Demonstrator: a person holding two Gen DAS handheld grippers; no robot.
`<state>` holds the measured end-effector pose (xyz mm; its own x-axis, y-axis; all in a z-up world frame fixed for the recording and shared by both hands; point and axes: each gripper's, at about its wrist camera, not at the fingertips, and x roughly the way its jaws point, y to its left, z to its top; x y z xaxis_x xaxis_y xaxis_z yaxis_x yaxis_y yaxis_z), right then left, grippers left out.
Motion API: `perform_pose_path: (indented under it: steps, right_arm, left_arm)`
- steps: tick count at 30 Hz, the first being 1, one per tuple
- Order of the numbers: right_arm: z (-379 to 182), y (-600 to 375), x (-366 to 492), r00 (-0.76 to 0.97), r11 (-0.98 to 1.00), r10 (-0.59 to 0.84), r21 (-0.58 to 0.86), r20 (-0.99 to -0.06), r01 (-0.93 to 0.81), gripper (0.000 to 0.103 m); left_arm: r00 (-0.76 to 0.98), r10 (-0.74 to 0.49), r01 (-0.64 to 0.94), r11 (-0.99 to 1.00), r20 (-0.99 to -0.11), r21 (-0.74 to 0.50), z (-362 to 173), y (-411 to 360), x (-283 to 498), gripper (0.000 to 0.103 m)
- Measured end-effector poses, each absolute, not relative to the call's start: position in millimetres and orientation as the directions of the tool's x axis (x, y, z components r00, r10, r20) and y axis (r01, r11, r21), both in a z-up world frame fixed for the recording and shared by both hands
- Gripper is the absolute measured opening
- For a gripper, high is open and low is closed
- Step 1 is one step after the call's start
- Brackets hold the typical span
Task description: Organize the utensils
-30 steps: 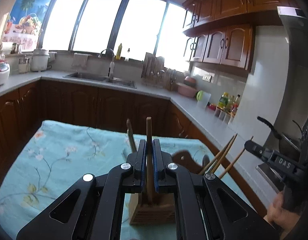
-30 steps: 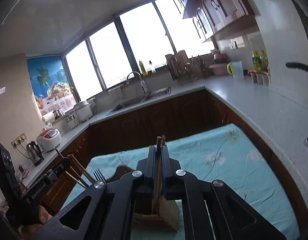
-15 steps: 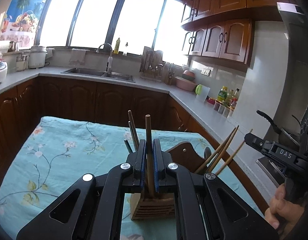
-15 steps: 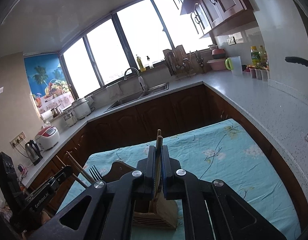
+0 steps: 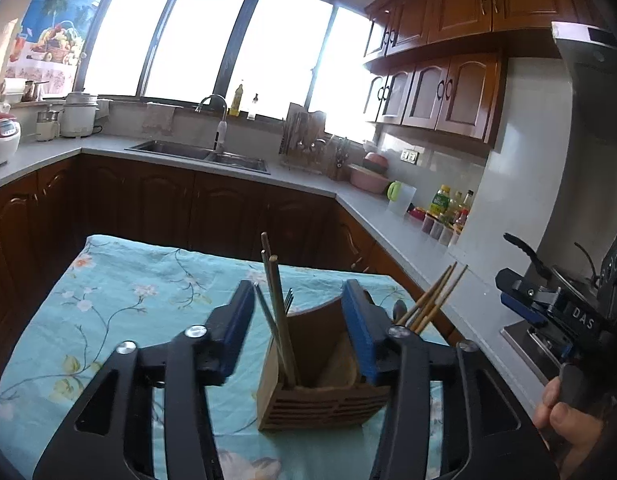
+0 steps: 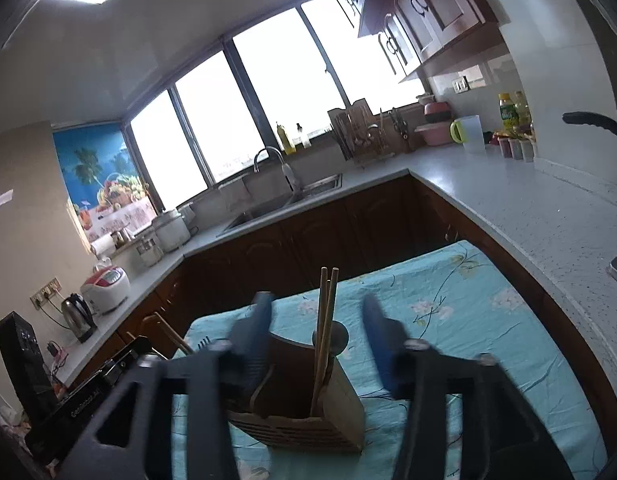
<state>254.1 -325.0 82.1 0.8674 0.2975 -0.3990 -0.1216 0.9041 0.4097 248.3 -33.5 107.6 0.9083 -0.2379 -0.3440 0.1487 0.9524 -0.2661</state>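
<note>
Both pairs of jaws have just sprung apart — a second ago each was clamped tight on a wooden chopstick, and now neither grips anything. The left gripper (image 5: 298,320) stands open over the near-left corner of the wooden utensil holder (image 5: 320,392), and the chopsticks (image 5: 278,312) it let go of lean in that compartment beside a thin metal handle and the tines of a fork just behind. The right gripper (image 6: 316,336) is open too, its fingers blurred, and its pair of chopsticks (image 6: 324,332) stands nearly upright in the holder, free of the pads.

So two deliveries have landed at once. The holder sits on the teal floral cloth (image 5: 120,304) that covers the counter, and a further bunch of chopsticks (image 5: 432,300) angles out of its far right side.

From the left wrist view the person's right hand (image 5: 564,416) shows low at the edge, fingers around the handle. I'd judge this step finished; whether more utensils lie loose I can't see from here — the cloth in view carries only the holder.
</note>
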Motion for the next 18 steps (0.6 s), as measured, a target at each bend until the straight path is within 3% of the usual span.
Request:
perform_pose_path:
  steps: [3, 5, 18]
  right_arm:
    - [76.6, -326.9, 241.4, 0.867, 0.898, 0.307, 0.423, -0.394, -0.125, 0.077]
    - [69.6, -327.4, 230.5, 0.864, 0.898, 0.306, 0.423, -0.399, -0.122, 0.077]
    - [46.6, -324.6, 170.7, 0.849, 0.918, 0.293, 0.377, -0.44, -0.121, 0.08]
  left_arm:
    - [0.918, -0.216, 0.128, 0.955, -0.333, -0.266, 103.1, -28.9, 229.7, 0.072]
    - [0.922, -0.195, 0.108, 0.959, -0.335, -0.261, 99.2, -24.8, 220.9, 0.081]
    - [0.907, -0.145, 0.044, 0.966, -0.395, -0.255, 72.6, 1.5, 168.8, 0.086]
